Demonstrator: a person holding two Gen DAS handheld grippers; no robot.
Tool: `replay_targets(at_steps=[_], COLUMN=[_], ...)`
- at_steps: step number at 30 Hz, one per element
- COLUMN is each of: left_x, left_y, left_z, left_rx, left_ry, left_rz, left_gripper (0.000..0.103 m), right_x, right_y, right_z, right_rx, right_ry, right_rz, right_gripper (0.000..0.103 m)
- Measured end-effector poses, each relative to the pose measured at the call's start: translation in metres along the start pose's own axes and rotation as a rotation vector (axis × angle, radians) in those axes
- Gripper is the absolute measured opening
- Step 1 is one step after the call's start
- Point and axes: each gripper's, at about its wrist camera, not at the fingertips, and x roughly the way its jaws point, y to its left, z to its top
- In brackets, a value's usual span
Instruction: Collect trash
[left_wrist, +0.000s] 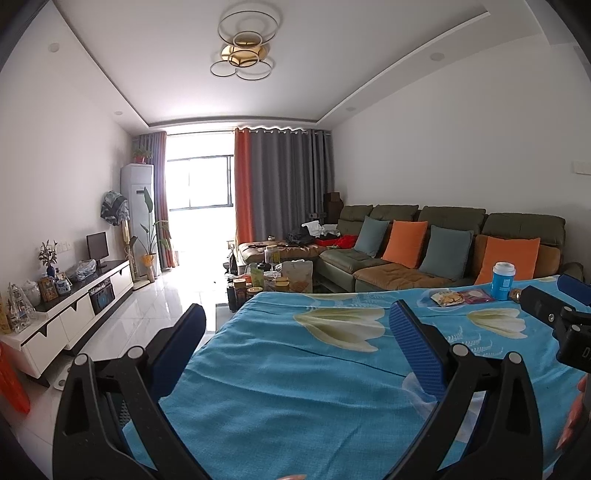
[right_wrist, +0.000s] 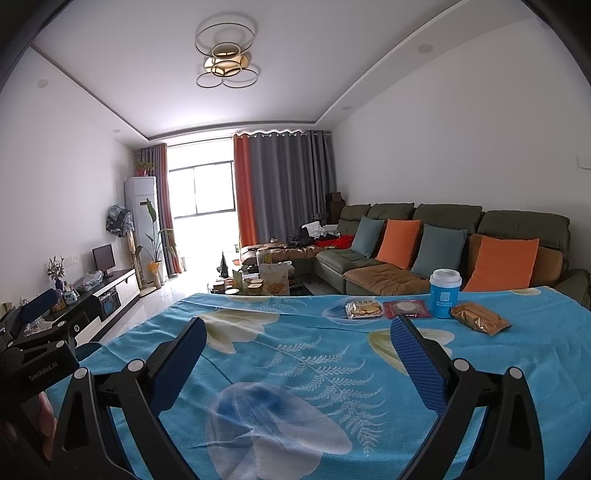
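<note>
On a table under a blue floral cloth (right_wrist: 295, 350) lie a clear cracker packet (right_wrist: 364, 308), a red snack packet (right_wrist: 406, 308), a blue paper cup with a white lid (right_wrist: 444, 293) and a golden-brown foil packet (right_wrist: 480, 318), all at the far right. The cup (left_wrist: 503, 281) and packets (left_wrist: 448, 297) also show in the left wrist view. My right gripper (right_wrist: 299, 325) is open and empty, well short of them. My left gripper (left_wrist: 297, 310) is open and empty over the table's left part. The right gripper's body shows at the left view's right edge (left_wrist: 554, 310).
A green sofa with orange and teal cushions (right_wrist: 443, 251) stands behind the table. A cluttered coffee table (right_wrist: 258, 280) sits beyond the far edge. A white TV cabinet (left_wrist: 74, 314) runs along the left wall over a tiled floor (left_wrist: 147, 314).
</note>
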Motion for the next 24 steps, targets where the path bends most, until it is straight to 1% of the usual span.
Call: replay_targets(at_steps=[24], left_x=[0.0023], left_y=[-0.0008], left_z=[0.0008], left_rx=[-0.001], left_ry=[0.003], left_rz=[0.003], left_gripper=[0.097], right_x=[0.0013], right_y=[-0.0001], right_z=[0.0032], right_rx=[0.004], right_ry=[-0.005], right_rz=[-0.002], right_gripper=[0.096])
